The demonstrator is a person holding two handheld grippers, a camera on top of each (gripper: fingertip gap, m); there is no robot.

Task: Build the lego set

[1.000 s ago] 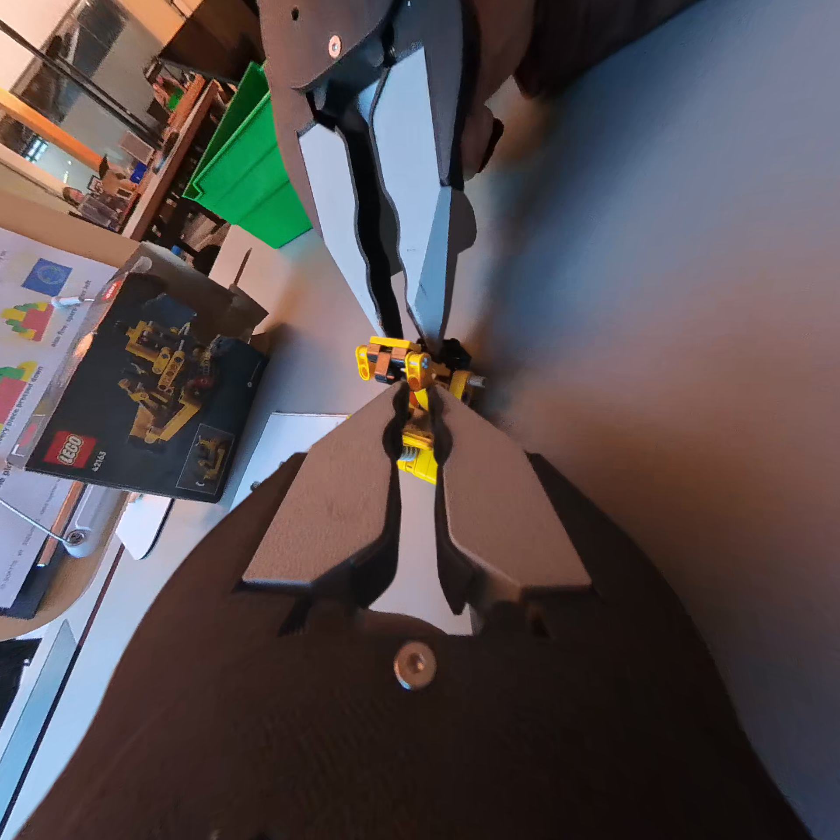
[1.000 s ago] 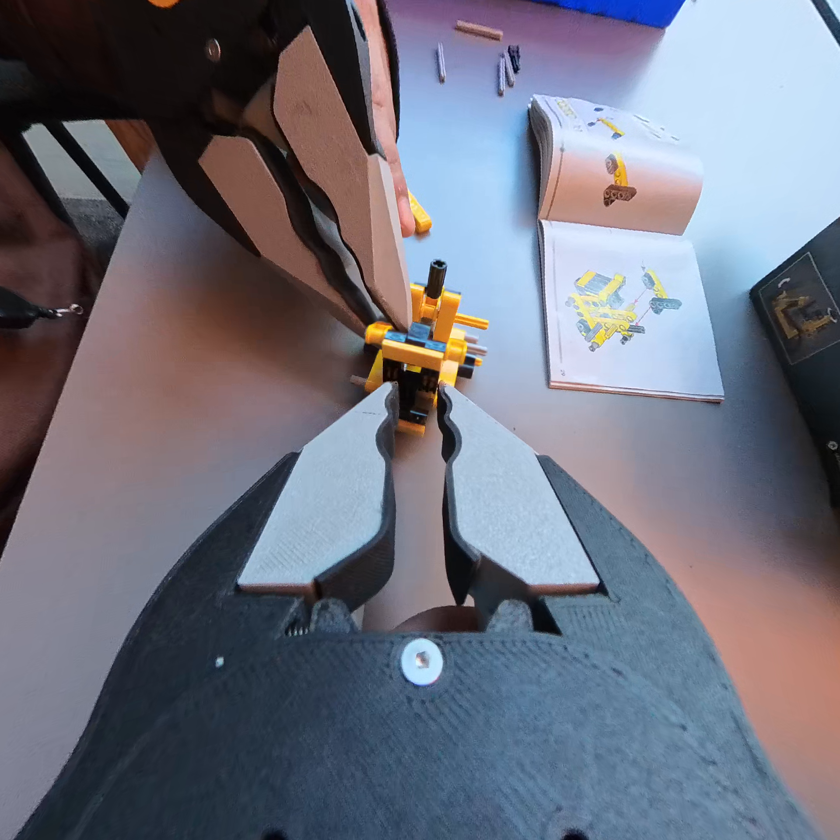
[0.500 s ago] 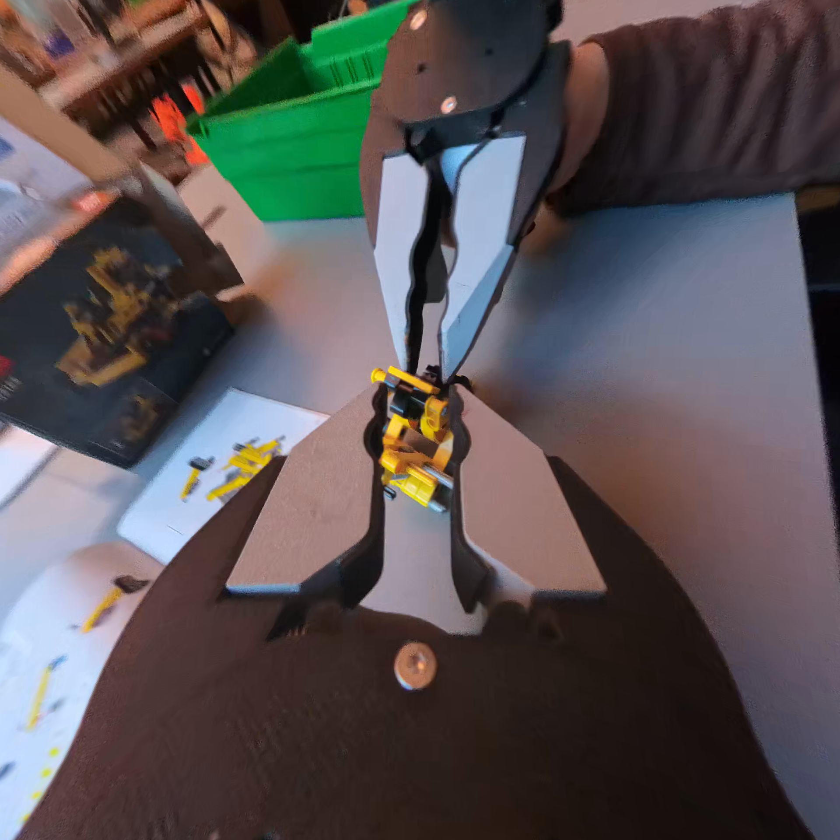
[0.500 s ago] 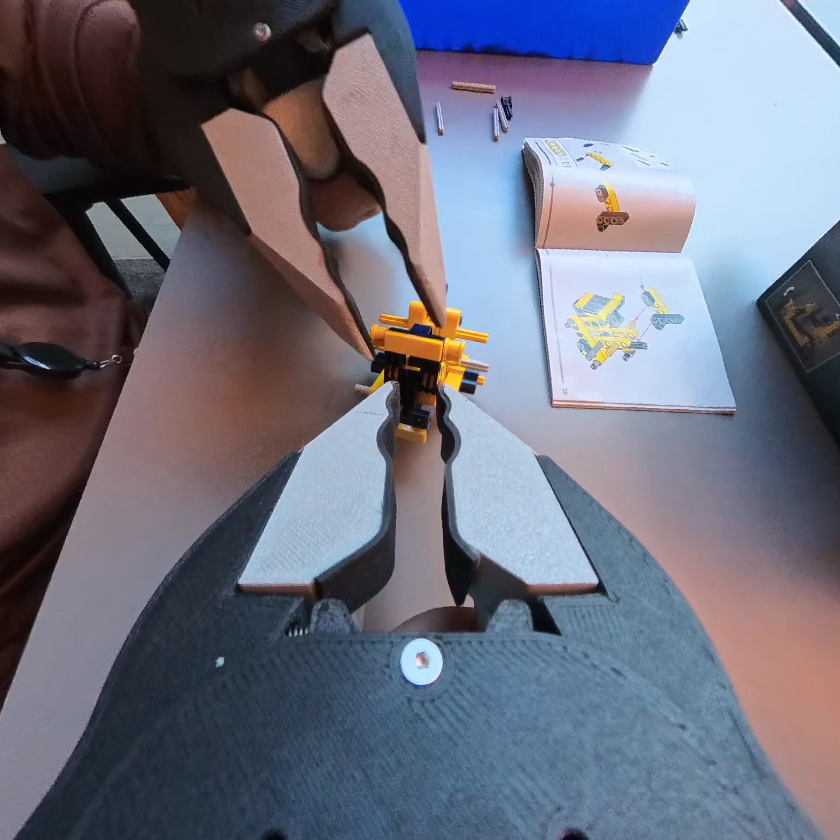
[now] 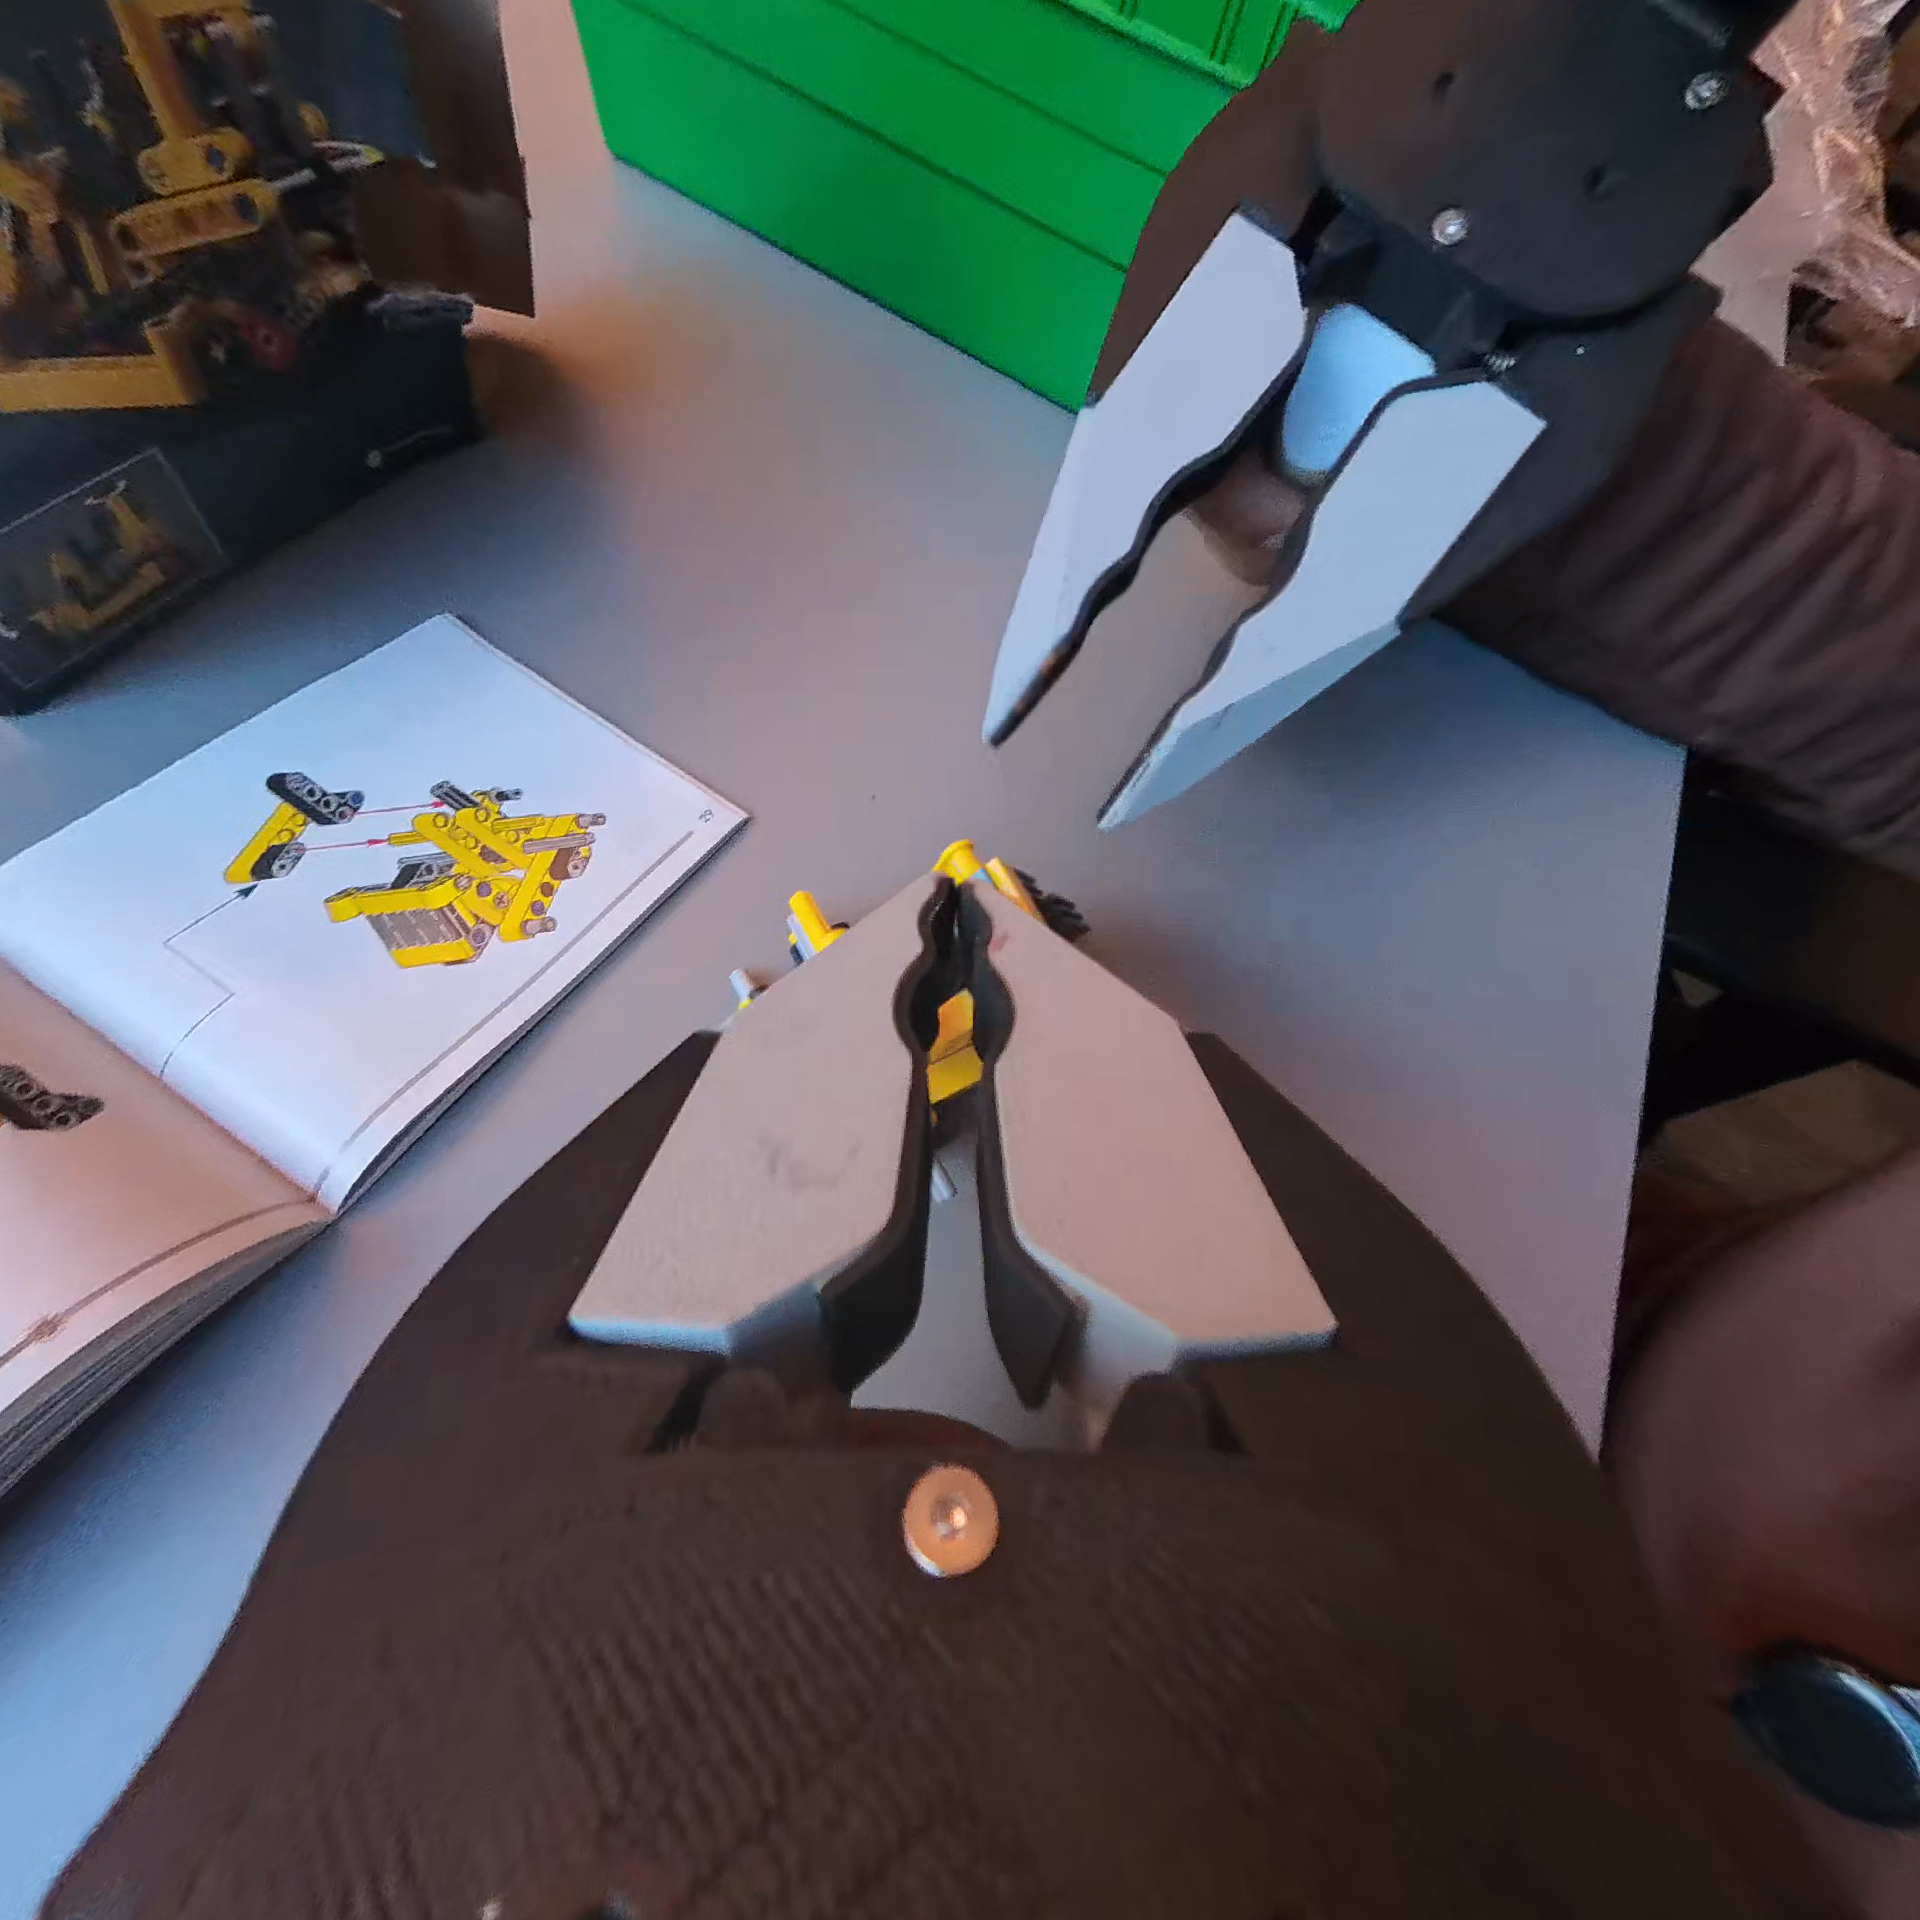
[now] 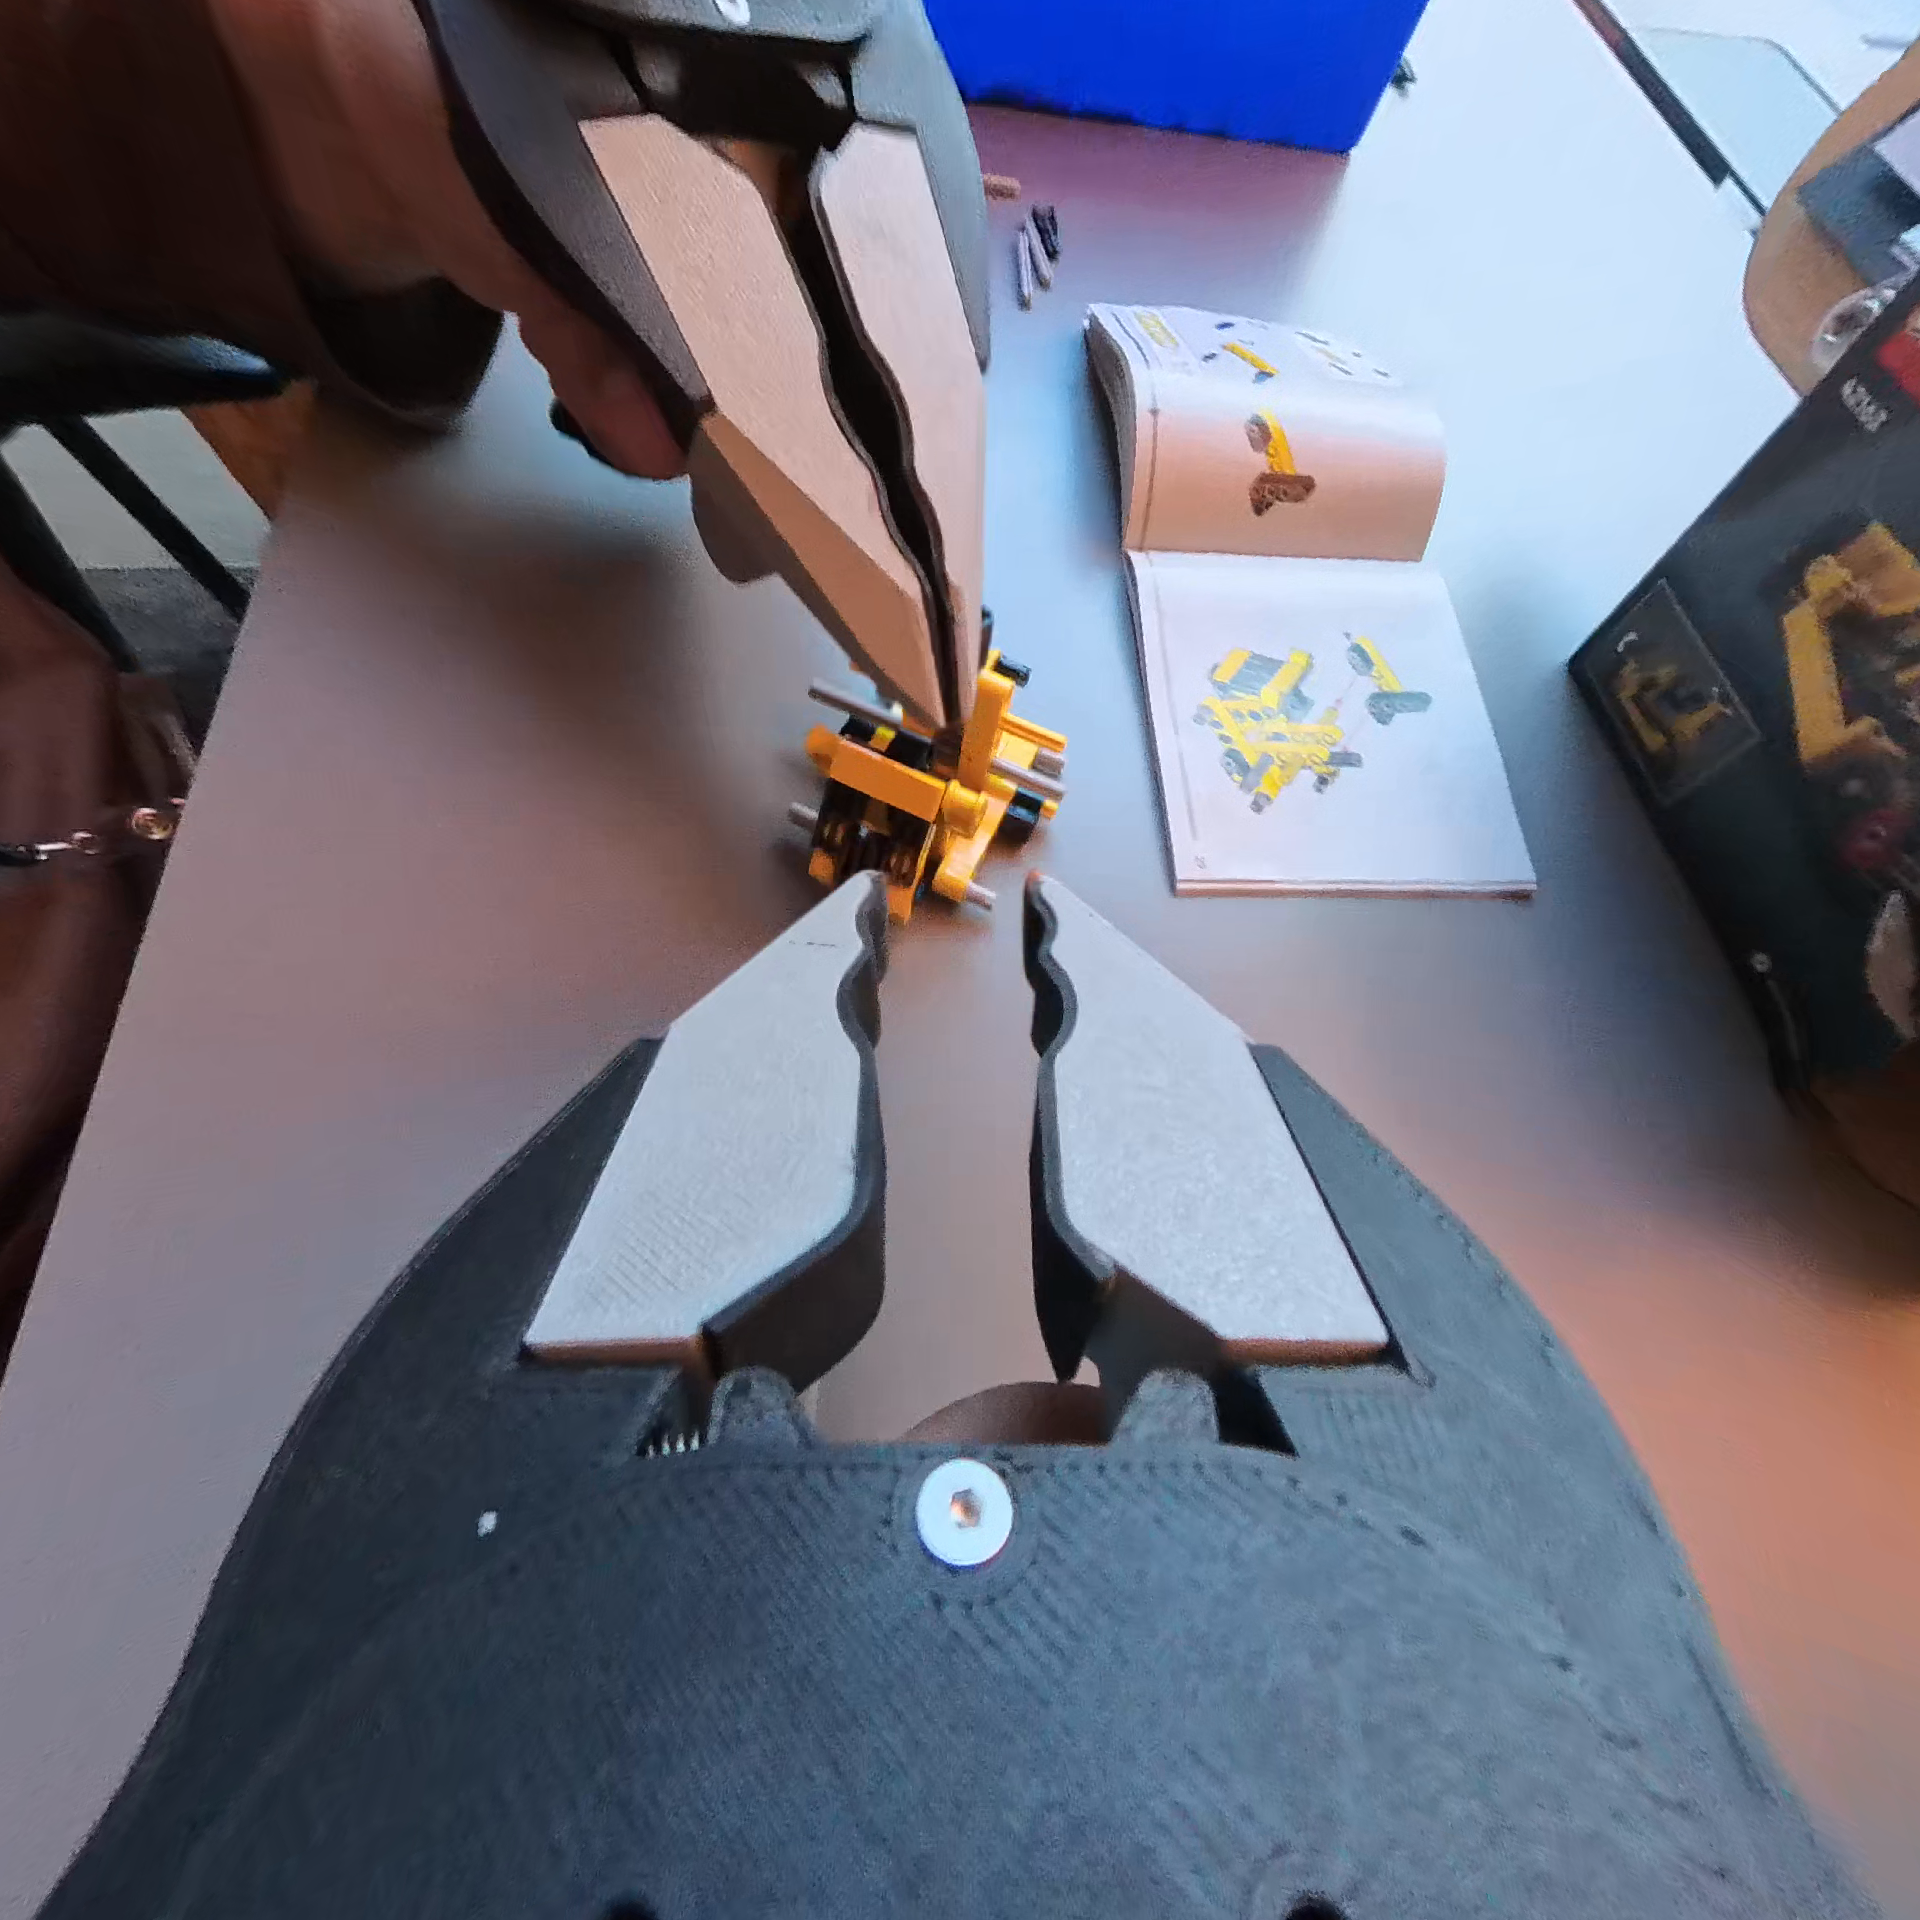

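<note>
A small yellow and black lego model (image 6: 925, 790) stands on the grey table (image 6: 468, 831). My left gripper (image 5: 951, 904) comes down on it from above with the jaws shut, and its tips pinch the model's top by an upright yellow beam; it also shows in the right wrist view (image 6: 951, 712). In the left wrist view the fingers hide most of the model (image 5: 951, 1039). My right gripper (image 6: 956, 894) is open and empty, with its tips just short of the model. In the left wrist view it (image 5: 1049, 774) hovers beyond the model.
An open instruction booklet (image 6: 1320, 727) lies right of the model, and it (image 5: 343, 935) also shows in the left wrist view. The black set box (image 6: 1787, 727) stands beyond it. A green bin (image 5: 935, 156), a blue bin (image 6: 1174, 62) and small loose parts (image 6: 1034, 244) lie farther off. Only a small space, under 4 cm, lies between the two pairs of fingers.
My right gripper has let go of the model, opened and drawn back. My left gripper has swung round and closed on the model's top. The model now rests on the table.
</note>
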